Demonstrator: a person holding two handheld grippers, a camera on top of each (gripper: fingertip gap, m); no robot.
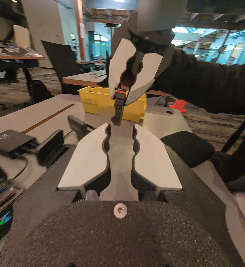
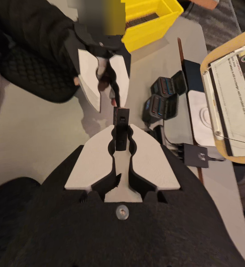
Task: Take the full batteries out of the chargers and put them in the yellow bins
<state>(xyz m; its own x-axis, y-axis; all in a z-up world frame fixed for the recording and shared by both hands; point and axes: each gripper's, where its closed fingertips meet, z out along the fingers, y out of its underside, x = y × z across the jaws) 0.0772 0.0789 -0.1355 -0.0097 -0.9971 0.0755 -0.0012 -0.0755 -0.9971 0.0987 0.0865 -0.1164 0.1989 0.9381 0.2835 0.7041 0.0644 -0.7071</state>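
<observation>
Gripping small black red-capped battery [image 2: 121, 127] in right gripper [image 2: 121, 127], left gripper [image 1: 121, 127] gaping empty; advising level carrying over yellow plastic bin [image 2: 152, 33].

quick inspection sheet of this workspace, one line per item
surface: grey table with a dark groove along it.
job's things: battery held over the table; yellow bin behind it, dark items inside; two chargers with lids open, batteries still in them.
clutter: black adapter box; white pad; board with a printed sheet.
grippers: right gripper shut on the battery; left gripper open, holding nothing, facing the battery.
cables: black leads run from the chargers towards the adapter.
surroundings: office chairs, desks, carpet; red cone.
</observation>
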